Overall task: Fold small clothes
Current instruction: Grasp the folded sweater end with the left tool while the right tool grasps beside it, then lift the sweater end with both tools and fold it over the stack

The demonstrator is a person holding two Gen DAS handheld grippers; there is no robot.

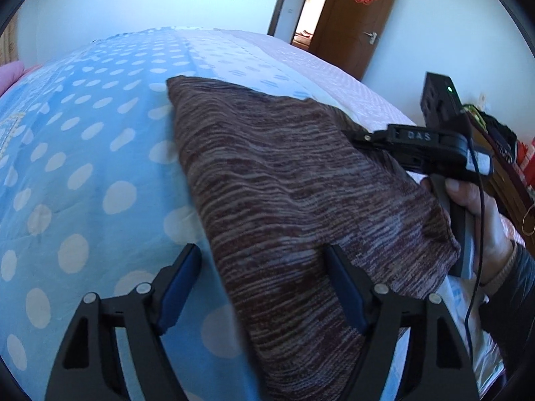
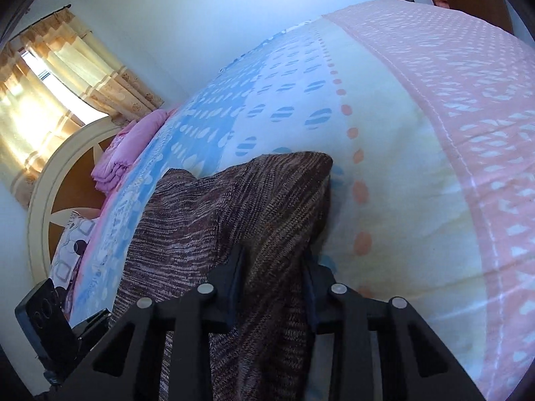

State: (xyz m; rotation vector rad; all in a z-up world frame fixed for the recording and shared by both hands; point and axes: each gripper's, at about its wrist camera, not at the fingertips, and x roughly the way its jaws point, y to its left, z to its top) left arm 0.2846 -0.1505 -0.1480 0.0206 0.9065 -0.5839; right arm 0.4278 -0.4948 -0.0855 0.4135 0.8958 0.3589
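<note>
Bed (image 1: pixel 100 153), one brown garment (image 1: pixel 284 180), two grippers

A brown and grey striped knitted garment (image 1: pixel 274 180) lay folded on a light blue bedspread with pale polka dots (image 1: pixel 83 153), one corner pointing toward the far side of the bed. The left gripper (image 1: pixel 264 277), black with blue pads, stood with its jaws spread wide, the left finger over the bedspread and the right finger (image 1: pixel 344 287) over the garment's near part. The right gripper (image 1: pixel 364 138), black and held in a bare hand (image 1: pixel 481 224), met the garment's right edge, its fingertips hidden by the cloth; a brown wooden door (image 1: pixel 361 16) stood behind.
</note>
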